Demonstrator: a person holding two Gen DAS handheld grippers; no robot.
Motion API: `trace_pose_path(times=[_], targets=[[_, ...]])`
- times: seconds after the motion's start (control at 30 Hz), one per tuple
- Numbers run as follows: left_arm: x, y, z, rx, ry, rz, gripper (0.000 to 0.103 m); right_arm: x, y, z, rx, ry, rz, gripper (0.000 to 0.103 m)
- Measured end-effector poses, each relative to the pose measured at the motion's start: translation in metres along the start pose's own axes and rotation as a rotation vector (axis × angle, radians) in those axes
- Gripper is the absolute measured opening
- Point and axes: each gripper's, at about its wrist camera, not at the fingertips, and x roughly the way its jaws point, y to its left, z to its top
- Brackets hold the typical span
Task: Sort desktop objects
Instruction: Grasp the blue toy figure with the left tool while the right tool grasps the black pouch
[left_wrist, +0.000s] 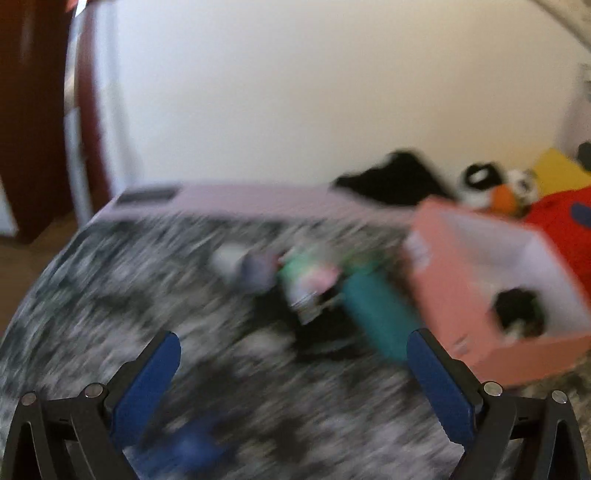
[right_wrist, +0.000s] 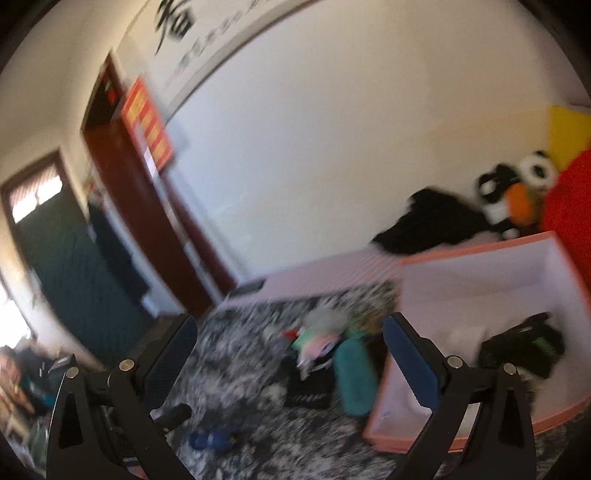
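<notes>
Both views are blurred by motion. My left gripper (left_wrist: 293, 350) is open above a black-and-white patterned cloth (left_wrist: 122, 295), nothing between its blue pads. Ahead lie a teal cylinder (left_wrist: 380, 314), a green-and-pink packet (left_wrist: 308, 277) and a grey-purple object (left_wrist: 243, 267), next to a pink box (left_wrist: 443, 280) with something dark inside. My right gripper (right_wrist: 290, 332) is also open and holds nothing. Beyond it I see the teal cylinder (right_wrist: 354, 373), the packet (right_wrist: 314, 341), a flat black item (right_wrist: 310, 387), a blue object (right_wrist: 210, 439), and the pink box (right_wrist: 388, 402) holding a black-and-green item (right_wrist: 521, 349).
A pale purple surface (left_wrist: 240, 201) lies behind the cloth, against a white wall. Black fabric (right_wrist: 432, 225), plush toys (right_wrist: 517, 192) and a red cushion (right_wrist: 569, 206) sit at the back right. A dark red door frame (right_wrist: 147, 206) stands at left.
</notes>
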Motion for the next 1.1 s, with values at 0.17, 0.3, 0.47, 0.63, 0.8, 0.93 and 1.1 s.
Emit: trace_pose_path(times=[0.17,0.3,0.47,0.63,0.8,0.93,1.1], targets=[[0.035,0.071,-0.054,-0.11,0.171,0.111,0.101,0.083,0.039,-0.042,-0.079,0.197,0.011,0.102],[0.061,0.095,-0.092,-0.188,0.259,0.15,0.101,0.143,0.044,-0.083,-0.111,0.347,-0.039,0.102],[0.084,0.101,-0.113,-0.247,0.297,0.145,0.101,0.187,0.031,-0.123,-0.146,0.465,-0.115,0.102],[0.102,0.087,-0.111,-0.232,0.281,0.133,0.101,0.214,0.013,-0.145,-0.176,0.522,-0.2,0.102],[0.126,0.071,-0.108,-0.202,0.293,0.148,0.101,0.231,-0.006,-0.155,-0.18,0.575,-0.253,0.102],[0.138,0.064,-0.103,-0.17,0.268,0.18,0.102,0.242,-0.015,-0.161,-0.183,0.594,-0.268,0.102],[0.145,0.06,-0.1,-0.135,0.213,0.2,0.103,0.258,-0.019,-0.172,-0.227,0.614,-0.308,0.103]])
